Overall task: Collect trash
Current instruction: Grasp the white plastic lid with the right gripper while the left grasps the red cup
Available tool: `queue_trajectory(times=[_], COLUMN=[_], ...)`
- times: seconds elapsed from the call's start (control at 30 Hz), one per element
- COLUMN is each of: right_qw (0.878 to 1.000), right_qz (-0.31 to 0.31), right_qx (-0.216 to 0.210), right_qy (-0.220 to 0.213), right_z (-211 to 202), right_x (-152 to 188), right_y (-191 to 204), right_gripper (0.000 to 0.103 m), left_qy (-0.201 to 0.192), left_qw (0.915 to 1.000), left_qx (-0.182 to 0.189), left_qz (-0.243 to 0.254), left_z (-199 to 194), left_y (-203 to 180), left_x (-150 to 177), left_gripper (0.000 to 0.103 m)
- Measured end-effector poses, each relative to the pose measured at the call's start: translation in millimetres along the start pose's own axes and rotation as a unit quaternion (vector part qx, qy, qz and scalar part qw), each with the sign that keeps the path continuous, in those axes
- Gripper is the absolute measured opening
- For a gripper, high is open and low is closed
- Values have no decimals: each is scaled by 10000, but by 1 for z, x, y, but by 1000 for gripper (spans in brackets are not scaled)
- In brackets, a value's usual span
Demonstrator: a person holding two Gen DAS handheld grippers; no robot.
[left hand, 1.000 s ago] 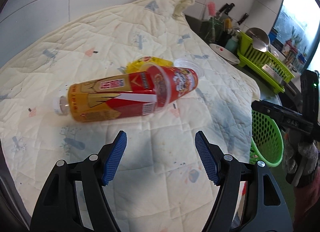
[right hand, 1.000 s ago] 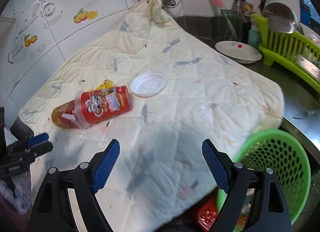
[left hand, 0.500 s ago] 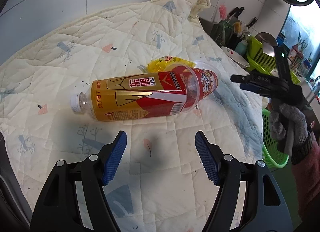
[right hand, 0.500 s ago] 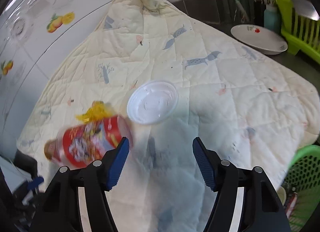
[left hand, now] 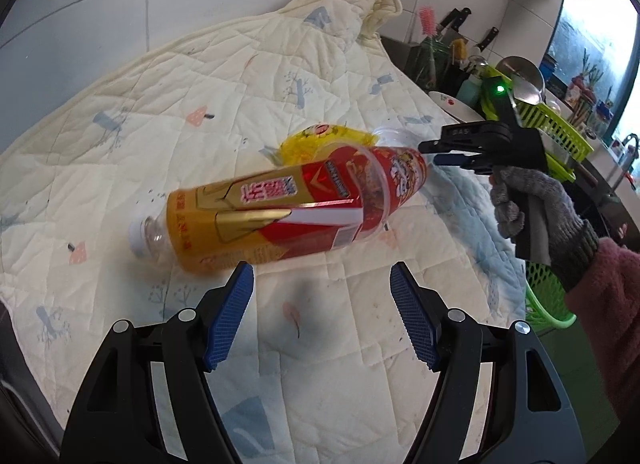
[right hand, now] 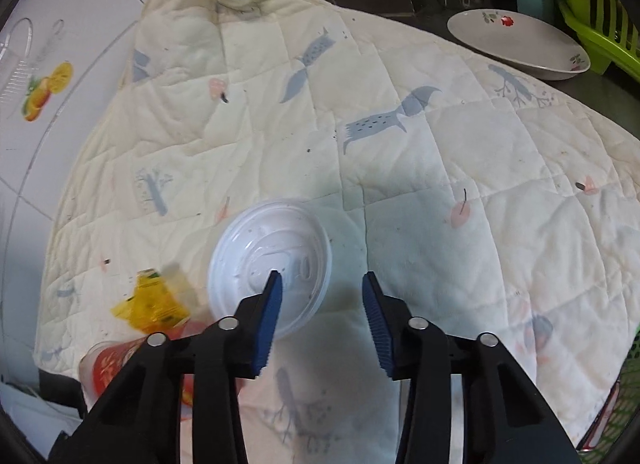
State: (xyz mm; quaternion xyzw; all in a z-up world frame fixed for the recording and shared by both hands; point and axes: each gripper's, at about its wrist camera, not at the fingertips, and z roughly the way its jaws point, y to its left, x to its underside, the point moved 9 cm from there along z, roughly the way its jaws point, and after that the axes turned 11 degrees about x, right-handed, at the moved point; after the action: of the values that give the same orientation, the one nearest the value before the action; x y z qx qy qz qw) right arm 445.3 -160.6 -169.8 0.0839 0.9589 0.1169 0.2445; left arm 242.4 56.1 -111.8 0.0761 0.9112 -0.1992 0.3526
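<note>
An orange-and-red plastic bottle [left hand: 260,219] lies on its side on the quilted cloth, its base pushed into a red printed cup [left hand: 396,179]. A yellow wrapper [left hand: 320,139] lies behind them. My left gripper [left hand: 320,312] is open, just short of the bottle. A white plastic lid [right hand: 272,252] lies flat on the cloth. My right gripper [right hand: 320,312] is open, its left finger over the lid's near edge. The right gripper also shows in the left wrist view [left hand: 444,153], beside the cup. The cup [right hand: 116,364] and the wrapper [right hand: 152,304] show at lower left of the right wrist view.
A cream quilted cloth [left hand: 200,103] covers the counter. A green mesh basket [left hand: 548,304] hangs off its right edge. A white bowl [right hand: 516,43] and a green dish rack [left hand: 552,123] stand at the back right. Tiled wall runs behind.
My right gripper has moved forward and down over the white lid. My left gripper has come closer to the bottle. Both stay open.
</note>
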Motion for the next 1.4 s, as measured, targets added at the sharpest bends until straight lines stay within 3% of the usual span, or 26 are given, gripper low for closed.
queue_trajectory(times=[0.33, 0.63, 0.93, 1.1, 1.4], right_qw=[10000, 9995, 9986, 9984, 9979], right_qz=[-19, -159, -261, -218, -180], right_qx=[-3, 44, 25, 17, -20], right_qy=[56, -253, -469, -519, -618], right_z=[13, -7, -32, -40, -59], right_x=[-4, -6, -9, -7, 1], right_y=[4, -1, -6, -13, -28], right_gripper=[9, 6, 6, 6, 6], left_qy=[211, 457, 555, 557, 646], left_qw=[9976, 9939, 9959, 9960, 9958], left_qx=[113, 251, 473, 465, 574], left_qz=[654, 973, 537, 511, 317], left_z=[30, 60, 73, 76, 88], left_y=[-25, -35, -33, -39, -50], left_x=[-40, -63, -63, -63, -57], left_gripper=[83, 86, 47, 45, 29])
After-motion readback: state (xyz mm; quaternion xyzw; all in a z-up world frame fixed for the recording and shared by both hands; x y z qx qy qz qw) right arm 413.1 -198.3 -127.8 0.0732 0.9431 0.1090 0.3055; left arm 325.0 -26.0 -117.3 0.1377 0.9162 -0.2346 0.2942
